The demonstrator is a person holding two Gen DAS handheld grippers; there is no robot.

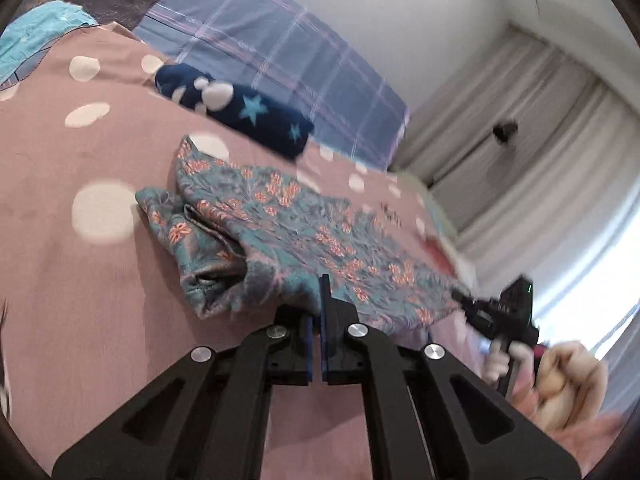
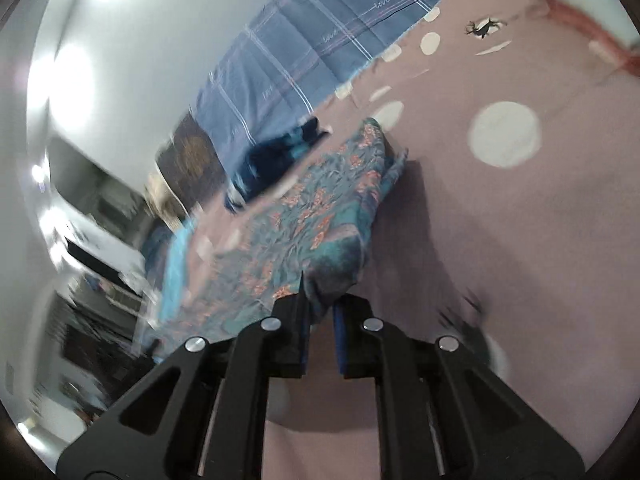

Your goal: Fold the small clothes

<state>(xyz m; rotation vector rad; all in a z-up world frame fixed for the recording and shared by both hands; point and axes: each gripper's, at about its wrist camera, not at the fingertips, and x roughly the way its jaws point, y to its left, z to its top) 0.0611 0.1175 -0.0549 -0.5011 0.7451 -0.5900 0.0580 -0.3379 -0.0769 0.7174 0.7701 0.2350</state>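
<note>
A small teal garment with orange flowers (image 1: 280, 220) lies on the pink dotted bedspread (image 1: 80, 280), partly lifted between both grippers. My left gripper (image 1: 320, 300) is shut on its near edge. My right gripper (image 2: 320, 304) is shut on the garment's other corner (image 2: 320, 240); it also shows in the left wrist view (image 1: 464, 298), held by a hand at the right. The cloth stretches between the two grippers. A folded navy garment with stars (image 1: 248, 116) lies behind it.
A blue plaid pillow (image 1: 280, 52) lies at the bed's far side by a white wall. A light blue cloth (image 1: 36, 36) lies at the far left. Curtains (image 1: 520, 140) hang at the right. Shelving (image 2: 92, 240) stands beyond the bed.
</note>
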